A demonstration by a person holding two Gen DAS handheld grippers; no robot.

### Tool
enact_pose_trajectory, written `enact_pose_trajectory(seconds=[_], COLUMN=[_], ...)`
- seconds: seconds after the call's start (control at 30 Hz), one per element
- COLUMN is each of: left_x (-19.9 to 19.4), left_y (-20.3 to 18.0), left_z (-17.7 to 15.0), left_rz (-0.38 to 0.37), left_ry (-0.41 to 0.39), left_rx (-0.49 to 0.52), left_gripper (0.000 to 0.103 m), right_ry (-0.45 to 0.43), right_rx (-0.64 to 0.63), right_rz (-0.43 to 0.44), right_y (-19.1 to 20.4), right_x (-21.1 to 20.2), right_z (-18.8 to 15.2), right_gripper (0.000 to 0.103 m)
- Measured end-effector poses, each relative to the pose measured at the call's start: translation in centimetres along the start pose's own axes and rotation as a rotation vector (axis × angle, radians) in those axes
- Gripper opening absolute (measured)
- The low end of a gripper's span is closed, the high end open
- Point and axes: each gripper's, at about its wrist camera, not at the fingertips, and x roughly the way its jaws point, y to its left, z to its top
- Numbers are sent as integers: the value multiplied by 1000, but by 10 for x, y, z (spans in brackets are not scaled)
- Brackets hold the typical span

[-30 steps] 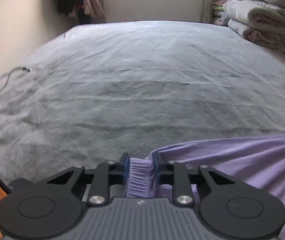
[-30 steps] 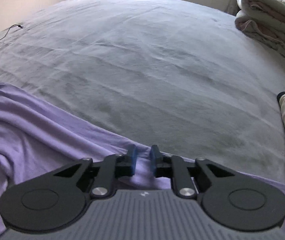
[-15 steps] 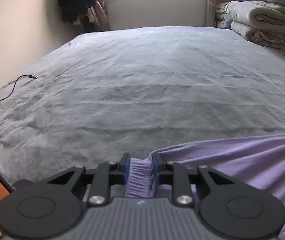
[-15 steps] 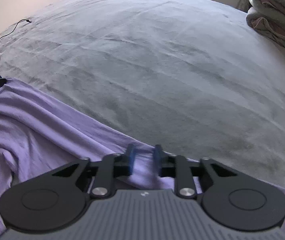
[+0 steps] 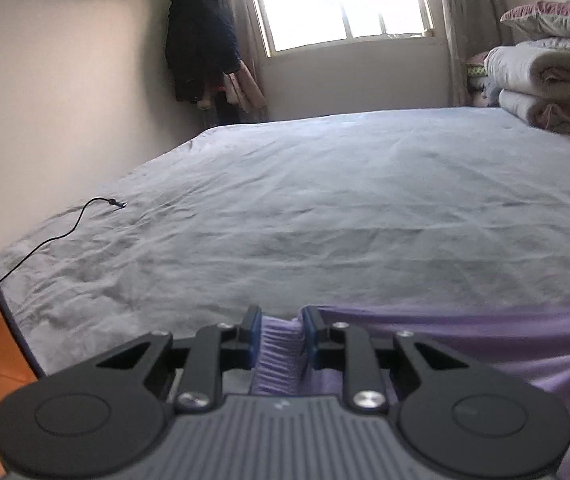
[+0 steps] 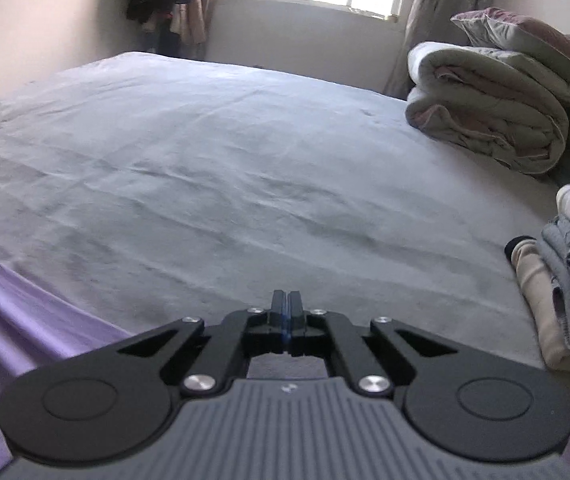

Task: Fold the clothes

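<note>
A lilac garment lies at the near edge of a grey bed. My left gripper is shut on its ribbed hem, which bunches between the blue pads. The cloth stretches off to the right. In the right wrist view the same garment hangs at the lower left. My right gripper has its jaws fully together, and no cloth shows between the tips. Whether fabric is pinched beneath them is hidden.
Folded quilts are stacked at the back right of the bed. A pile of folded clothes sits at the right edge. A black cable lies on the left side. Dark clothes hang in the far corner by the window.
Both grippers have tilted upward, so the window and walls come into view. The right jaws have gone from a narrow gap to fully together. The left grip on the hem is unchanged.
</note>
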Motion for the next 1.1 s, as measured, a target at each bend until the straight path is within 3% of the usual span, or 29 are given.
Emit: enact_pose_trajectory(seconds=[0.17,0.2,0.27,0.3,0.33,0.4,0.63,0.73,0.97,1.1], left_x=[16,16,17,16,16,12,-5,-12,-8,-1], left_y=[1,3,7,8,9,12,-1,-17,-75,-100], left_z=[-1,-1,-1,-3,-3,-2,18,29,43,45], left_rz=[-30,-41,-59,-63,-68,-76,-151,-216,-493,-562], left_ry=[79,86,94,95,98,102,97,92,119,161], left_rx=[3,-5,-14,-21,-25,-26,64,113,231,295], left_gripper=[23,24,24,25,25,28,40,45,46,46], right_ry=[43,47,84,99,100,78,128,154,245,297], right_rx=[88,110,131,124,111,91,39,38,9,25], right_rz=[65,89,156,181,191,175,62,37,43,24], right_y=[-15,-20,-30,-35,-40,-54,-122,-147,-165,-175], right_x=[12,11,5,1,-8,-24,-56,-63,-48,-34], right_z=[-4,-4,0,3,4,3,-12,-19,-36,-45], right_gripper=[4,12,16,23,35,42,42,42,42,42])
